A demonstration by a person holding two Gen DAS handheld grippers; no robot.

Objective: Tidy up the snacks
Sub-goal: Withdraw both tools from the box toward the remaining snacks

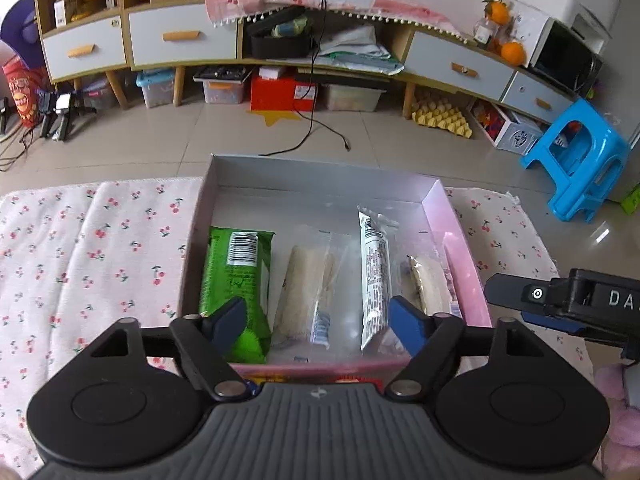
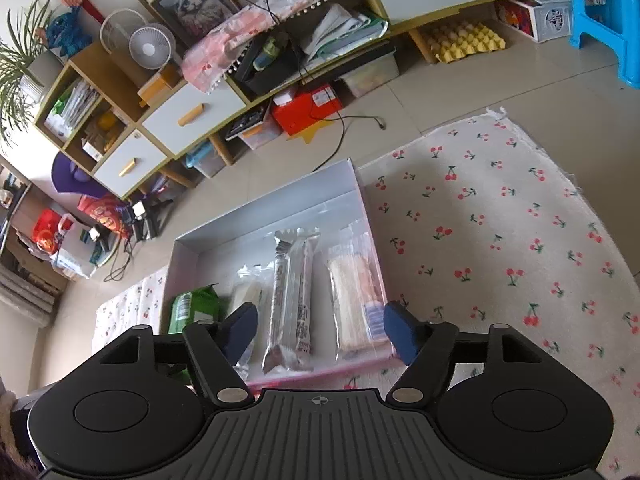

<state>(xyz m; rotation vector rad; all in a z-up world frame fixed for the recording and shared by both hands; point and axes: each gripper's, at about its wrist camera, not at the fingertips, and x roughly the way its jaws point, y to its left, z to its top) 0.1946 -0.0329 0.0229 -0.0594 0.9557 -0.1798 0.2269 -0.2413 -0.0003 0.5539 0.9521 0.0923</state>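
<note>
Pale floor tiles run back to a long low cabinet [image 1: 180, 36] with white drawers, storage bins tucked under it and a blue plastic stool [image 1: 576, 160] off to the side. Nearer, a cherry-print cloth [image 1: 100, 240] covers the worktop, and on it sits a shallow open box [image 1: 320, 176] with grey inner walls and a pink rim. Four snacks lie side by side in it, all lengthwise: a green packet [image 1: 236, 280] against one wall, then a clear-wrapped pale roll [image 1: 308, 288], then a silver-white printed bar [image 1: 374, 272], and a clear-wrapped pastry [image 2: 352, 300] against the pink wall.

Both tools hang over the near end of the box. The left tool [image 1: 318, 322] has its blue pads spread apart, one over the green packet and one by the bar, with nothing clamped between them. The right tool [image 2: 318, 328] is likewise spread wide, its pads on either side of the bar and pastry, gripping neither. From the left view, the right tool shows at the edge beside the box.
</note>
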